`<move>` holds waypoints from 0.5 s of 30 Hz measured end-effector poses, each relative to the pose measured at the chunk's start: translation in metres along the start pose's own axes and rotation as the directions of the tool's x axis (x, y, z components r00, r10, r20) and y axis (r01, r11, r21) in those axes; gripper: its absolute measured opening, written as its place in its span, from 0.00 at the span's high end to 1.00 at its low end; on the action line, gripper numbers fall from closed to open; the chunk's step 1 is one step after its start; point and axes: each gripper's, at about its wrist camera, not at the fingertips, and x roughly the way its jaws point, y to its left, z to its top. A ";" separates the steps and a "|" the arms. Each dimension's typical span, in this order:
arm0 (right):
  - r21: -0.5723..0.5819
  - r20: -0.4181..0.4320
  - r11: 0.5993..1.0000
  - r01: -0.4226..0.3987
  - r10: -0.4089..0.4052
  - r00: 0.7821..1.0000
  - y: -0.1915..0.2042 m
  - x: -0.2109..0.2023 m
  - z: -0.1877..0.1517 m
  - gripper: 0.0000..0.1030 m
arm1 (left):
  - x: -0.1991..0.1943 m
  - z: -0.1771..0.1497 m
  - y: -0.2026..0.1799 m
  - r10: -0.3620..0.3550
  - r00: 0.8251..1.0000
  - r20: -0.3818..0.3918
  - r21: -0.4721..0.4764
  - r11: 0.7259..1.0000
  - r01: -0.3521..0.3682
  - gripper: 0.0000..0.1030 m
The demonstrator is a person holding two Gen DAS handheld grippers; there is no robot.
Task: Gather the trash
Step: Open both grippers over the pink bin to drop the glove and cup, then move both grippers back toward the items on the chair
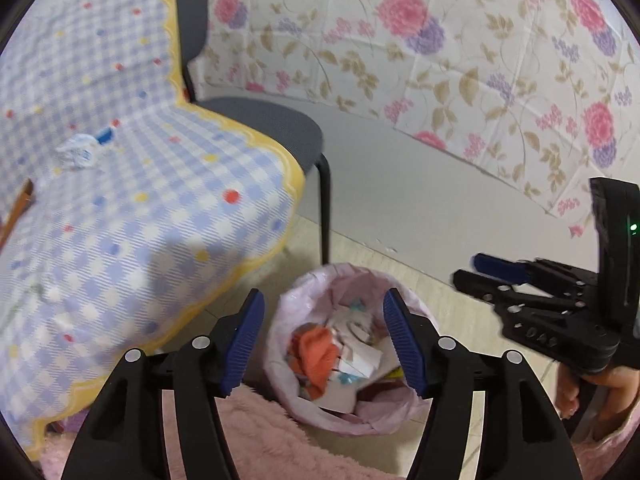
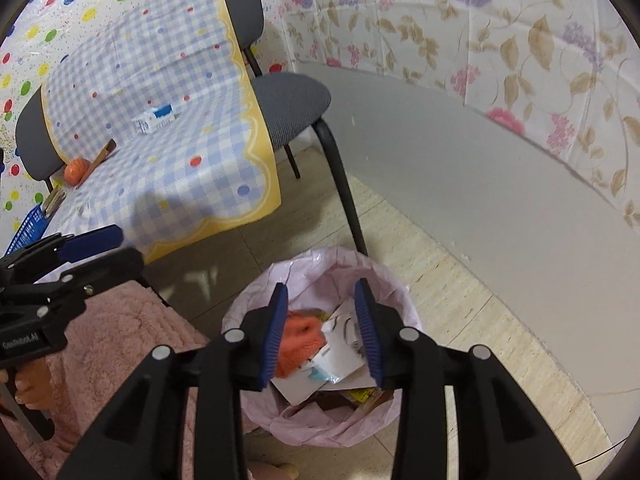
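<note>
A bin lined with a pink bag [image 1: 276, 344] [image 2: 384, 276] stands on the floor and holds an orange crumpled piece [image 1: 316, 356] [image 2: 300, 336] and white papers [image 1: 360, 360] [image 2: 340, 360]. My left gripper [image 1: 324, 300] [image 2: 120, 246] hovers over the bin, open, nothing between its blue pads. Beside it my right gripper [image 2: 321, 300] [image 1: 466, 269] is over the bin too, jaws apart and empty. A crumpled white-and-blue wrapper [image 1: 78, 152] [image 2: 154, 120] lies on the checked cloth [image 1: 140, 200] [image 2: 160, 80].
The cloth drapes over grey chairs [image 1: 260, 120] [image 2: 292, 96] to the left of the bin. An orange ball [image 2: 76, 172], a wooden stick [image 2: 100, 156] and a blue basket [image 2: 26, 228] sit at its far left. A pink rug [image 1: 260, 440] [image 2: 120, 320] lies under the grippers.
</note>
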 end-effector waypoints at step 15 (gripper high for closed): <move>-0.073 0.139 0.995 -0.065 0.075 0.988 0.047 -0.040 0.034 0.62 | -0.072 0.002 0.043 0.172 0.976 0.133 -0.067 0.984 -0.164 0.36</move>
